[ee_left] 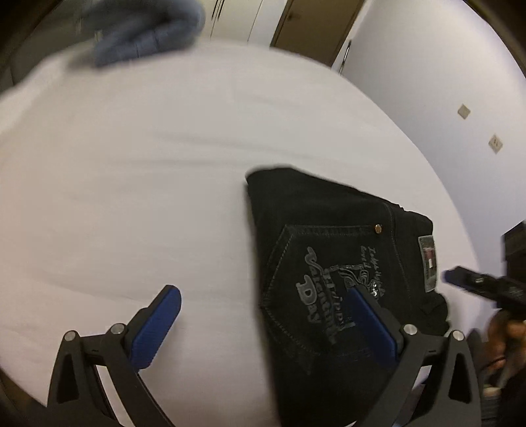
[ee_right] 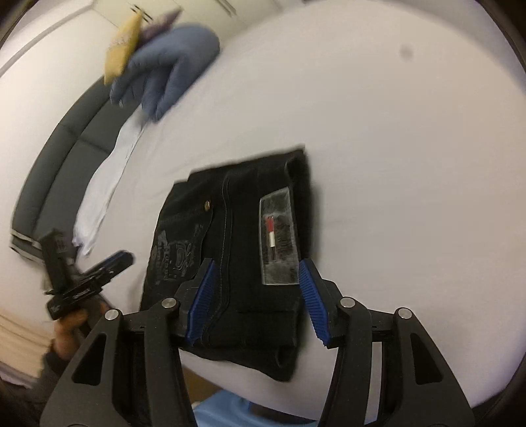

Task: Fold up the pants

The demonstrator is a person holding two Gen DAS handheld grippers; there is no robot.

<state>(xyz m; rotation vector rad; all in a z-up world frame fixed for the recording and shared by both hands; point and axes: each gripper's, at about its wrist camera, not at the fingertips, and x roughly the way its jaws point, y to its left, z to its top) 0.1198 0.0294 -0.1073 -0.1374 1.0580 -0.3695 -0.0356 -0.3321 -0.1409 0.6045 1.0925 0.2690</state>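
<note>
A white bedsheet [ee_left: 148,170] covers a bed that fills both views, in a plain room with pale walls and a brown door [ee_left: 315,29] beyond.

Nearest the right wrist camera, the right gripper [ee_right: 256,299] hangs spread wide and grips nothing, its blue pads [ee_right: 312,302] straddling the near end of the black pants [ee_right: 236,236]. The pants lie folded into a compact rectangle near the edge of the bed, flat on the sheet, long axis running away from this gripper. A leather waist patch [ee_right: 277,236] faces up, and a printed back pocket [ee_left: 315,289] shows in the left view.

The left gripper [ee_left: 263,315] is also spread and empty. One pad sits over bare sheet, the other over the pocket, so the pants lie to its right. The right gripper appears nearer and better centred on the bundle, though blur makes its height above the cloth hard to judge.

The fold looks nearly or wholly done.

Farther off, a blue garment [ee_right: 171,65] lies bunched at the far side, with a yellow item [ee_right: 123,49] just beside it.
</note>
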